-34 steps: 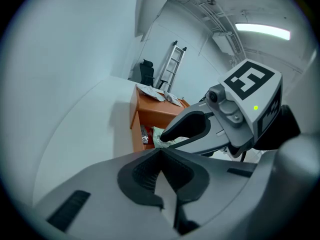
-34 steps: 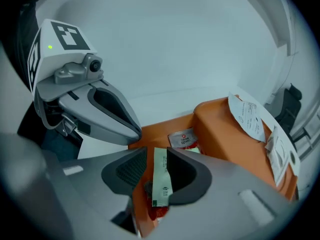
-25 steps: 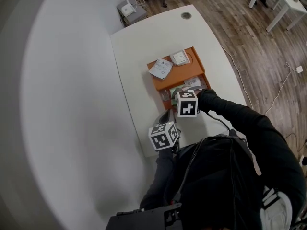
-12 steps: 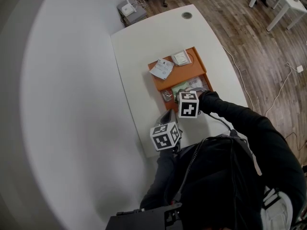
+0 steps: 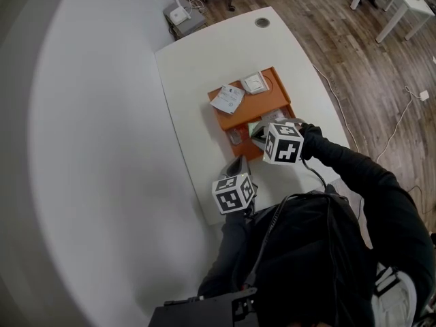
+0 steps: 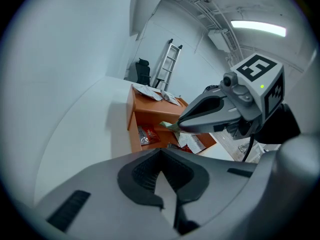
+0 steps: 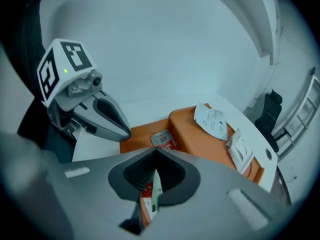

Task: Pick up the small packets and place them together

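head view: orange tray [image 5: 271, 101] at mid-frame on the white table [image 5: 197, 60]. two white packets [image 5: 228, 99] lie on the tray's upper part. right gripper [image 5: 260, 132] is over the tray's lower edge. left gripper [image 5: 238, 167] is just below the tray, over the table.

left gripper view: its own jaws are drawn together with nothing between them. at frame right, the right gripper carries a green-and-white packet [image 6: 166, 126] at its tip, above the tray. a red packet [image 6: 147, 134] lies in the tray's lower section.

right gripper view: jaws clamped on the green-and-white packet, seen edge-on at bottom centre. red packet just above the jaws in frame, white packets at upper right.

judgement: the step in hand is carrying a picked packet. the next move calls for bringing it beside the other packets, lowering it flat, then parting the jaws. a thin sachet may cling to a pad.
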`<action>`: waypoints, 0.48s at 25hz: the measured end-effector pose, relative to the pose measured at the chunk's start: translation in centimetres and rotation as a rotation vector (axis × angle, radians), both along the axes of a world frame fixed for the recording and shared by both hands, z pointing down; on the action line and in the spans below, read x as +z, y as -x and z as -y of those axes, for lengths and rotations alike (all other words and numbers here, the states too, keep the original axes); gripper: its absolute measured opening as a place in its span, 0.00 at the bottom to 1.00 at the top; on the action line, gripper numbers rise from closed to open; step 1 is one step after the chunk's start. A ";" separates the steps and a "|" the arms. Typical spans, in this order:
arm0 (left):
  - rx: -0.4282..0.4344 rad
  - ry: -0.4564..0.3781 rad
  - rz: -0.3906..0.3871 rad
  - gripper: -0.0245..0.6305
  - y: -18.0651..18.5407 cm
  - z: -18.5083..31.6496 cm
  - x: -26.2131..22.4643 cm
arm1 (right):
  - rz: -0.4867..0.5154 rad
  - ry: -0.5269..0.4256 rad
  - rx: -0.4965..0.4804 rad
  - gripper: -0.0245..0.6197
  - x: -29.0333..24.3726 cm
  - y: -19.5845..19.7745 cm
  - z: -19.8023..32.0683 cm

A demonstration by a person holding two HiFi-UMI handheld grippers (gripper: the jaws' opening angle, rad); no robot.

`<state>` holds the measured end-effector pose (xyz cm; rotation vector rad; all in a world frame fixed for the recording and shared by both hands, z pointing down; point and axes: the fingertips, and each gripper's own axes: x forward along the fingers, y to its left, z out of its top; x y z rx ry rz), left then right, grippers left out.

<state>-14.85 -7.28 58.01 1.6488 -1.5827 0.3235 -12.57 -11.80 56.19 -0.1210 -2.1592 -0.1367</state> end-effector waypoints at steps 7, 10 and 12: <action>0.002 0.002 0.006 0.03 0.0 0.0 0.0 | 0.146 0.047 0.115 0.04 -6.4 -3.2 2.1; 0.003 0.003 0.009 0.03 0.0 0.1 0.1 | 0.203 0.004 0.182 0.04 -9.2 -4.7 4.1; 0.003 0.003 0.011 0.03 -0.1 0.2 0.2 | 0.241 -0.035 0.226 0.04 -10.8 -5.6 5.9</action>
